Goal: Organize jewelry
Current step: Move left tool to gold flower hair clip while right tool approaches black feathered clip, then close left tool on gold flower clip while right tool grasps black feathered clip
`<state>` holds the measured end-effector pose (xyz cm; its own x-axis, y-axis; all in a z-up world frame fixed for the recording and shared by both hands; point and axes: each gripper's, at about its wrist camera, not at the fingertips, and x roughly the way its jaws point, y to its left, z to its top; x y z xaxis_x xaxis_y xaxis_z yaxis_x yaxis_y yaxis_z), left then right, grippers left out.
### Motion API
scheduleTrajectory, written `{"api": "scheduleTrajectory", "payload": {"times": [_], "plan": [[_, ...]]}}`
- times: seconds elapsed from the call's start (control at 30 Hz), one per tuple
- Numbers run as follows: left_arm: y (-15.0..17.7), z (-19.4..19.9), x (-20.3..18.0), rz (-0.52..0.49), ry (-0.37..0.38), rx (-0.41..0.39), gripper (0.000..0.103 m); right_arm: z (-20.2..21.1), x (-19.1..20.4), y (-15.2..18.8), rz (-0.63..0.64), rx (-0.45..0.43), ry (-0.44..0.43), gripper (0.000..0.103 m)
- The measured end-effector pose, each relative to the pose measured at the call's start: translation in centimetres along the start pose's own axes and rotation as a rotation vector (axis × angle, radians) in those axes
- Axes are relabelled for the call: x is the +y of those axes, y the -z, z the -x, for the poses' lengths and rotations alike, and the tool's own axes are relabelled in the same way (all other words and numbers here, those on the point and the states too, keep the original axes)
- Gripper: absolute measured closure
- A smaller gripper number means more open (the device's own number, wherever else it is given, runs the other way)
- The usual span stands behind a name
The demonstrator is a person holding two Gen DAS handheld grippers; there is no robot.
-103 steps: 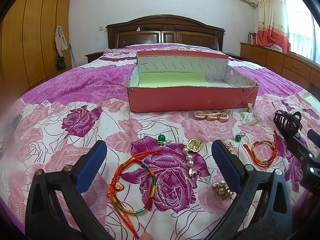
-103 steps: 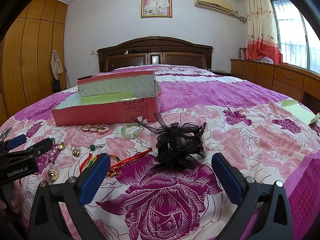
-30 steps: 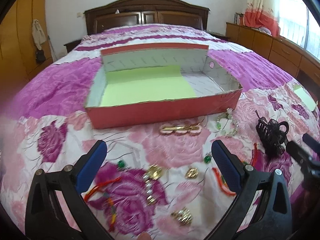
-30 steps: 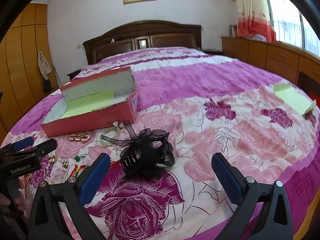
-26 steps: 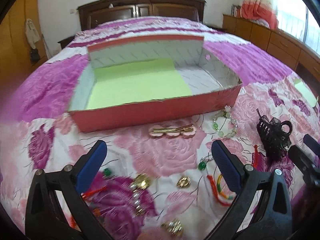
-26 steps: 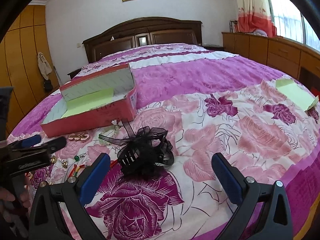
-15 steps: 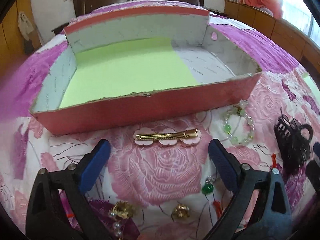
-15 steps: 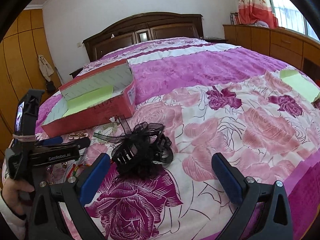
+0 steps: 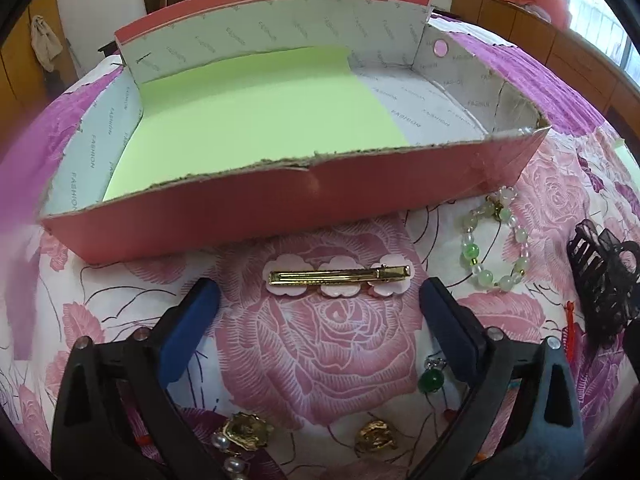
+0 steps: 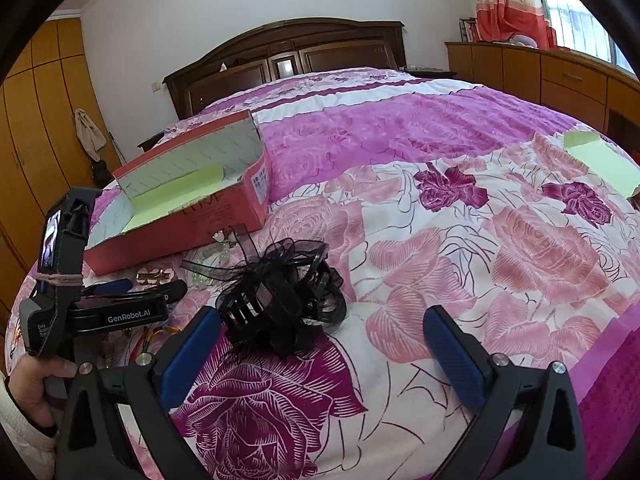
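Observation:
A gold hair clip with pink flowers (image 9: 339,278) lies flat on the bedspread just in front of the pink box (image 9: 256,216). My left gripper (image 9: 320,304) is open, its blue pads on either side of the clip and slightly nearer than it. A green bead bracelet (image 9: 494,246) rests to the right of the clip. In the right wrist view my right gripper (image 10: 320,340) is open over the bedspread, with a black lace hair claw (image 10: 280,292) just past its left pad. The left gripper (image 10: 132,290) shows there too, held by a hand (image 10: 28,384).
Gold earrings (image 9: 244,430) (image 9: 374,442), a green bead earring (image 9: 431,382) and a pearl piece lie near the left gripper's base. The box (image 10: 180,204) holds only a green sheet (image 9: 256,120). A green paper (image 10: 600,160) lies far right. Headboard and wardrobes stand behind.
My left gripper has moved forward and down over the loose jewelry until the gold flower clip lies between its open pads. The right gripper has stayed near the black hair claw.

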<state>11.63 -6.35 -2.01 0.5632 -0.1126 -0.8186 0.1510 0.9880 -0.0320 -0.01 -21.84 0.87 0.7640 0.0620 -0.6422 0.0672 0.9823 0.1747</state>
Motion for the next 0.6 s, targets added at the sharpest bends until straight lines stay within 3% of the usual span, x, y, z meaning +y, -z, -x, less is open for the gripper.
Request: {"api": "scheduleTrajectory", "payload": {"times": [0.1,0.23,0.6], "plan": [[-0.2,0.6,0.1,0.007,0.002,-0.027,0.020,0.0,0.1,0.0,0.001,0.000,0.001,0.000],[0.2,1.6,0.4,0.005,0.005,-0.058,0.042,-0.1,0.3,-0.1,0.007,0.004,-0.008,0.000],[0.6,3.2,-0.1,-0.010,0.021,-0.097,0.043,-1.8,0.8,-0.9,-0.012,0.044,-0.023,0.000]]}}
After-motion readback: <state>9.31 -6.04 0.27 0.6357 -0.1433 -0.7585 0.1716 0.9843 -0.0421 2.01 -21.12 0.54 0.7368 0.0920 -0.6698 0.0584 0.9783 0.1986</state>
